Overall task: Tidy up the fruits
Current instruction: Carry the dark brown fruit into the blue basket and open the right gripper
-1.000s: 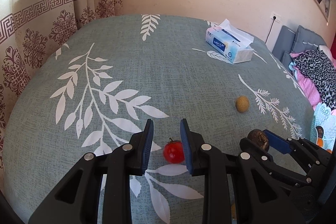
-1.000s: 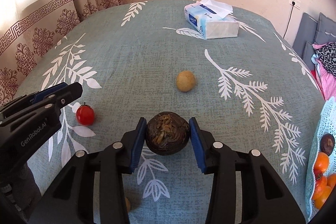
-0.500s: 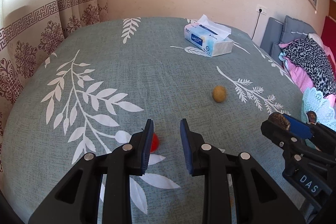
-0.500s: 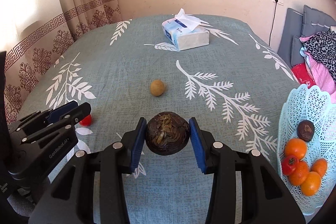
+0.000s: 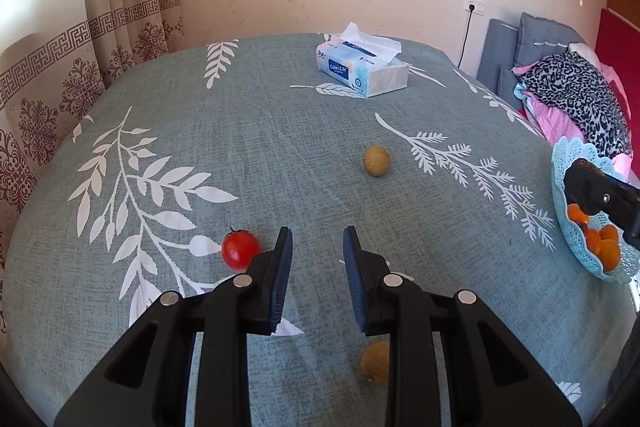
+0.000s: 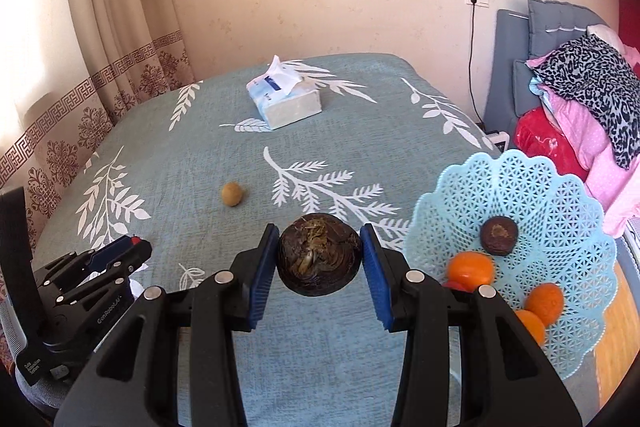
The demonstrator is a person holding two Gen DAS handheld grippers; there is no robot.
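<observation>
A: So, the right gripper (image 6: 320,263) has its jaws closed on the dark round fruit (image 6: 319,254), pads pressed on its two sides at the widest part, above the desk (image 6: 360,131) and just left of the pale blue basket (image 6: 516,187).

B: How will it handle, do you think?

A: It looks firm and rough-skinned, with a fibrous top, so I'd guess it won't slip. Holding it across the middle seems right. It is probably light enough to lower into the basket beside the other dark fruit (image 6: 499,236) and the oranges (image 6: 470,269).

B: And the left gripper (image 5: 316,267)?

A: Its jaws stand apart and empty, over the cloth. The red tomato (image 5: 239,249) lies just left of its left finger, not between them.

B: Is that one delicate?

A: I'd judge it so: smooth, thin skin, easily bruised. Take it gently across its sides. Two tan fruits remain, one (image 5: 376,160) mid-desk, another (image 5: 375,362) partly hidden under the left gripper.
</observation>
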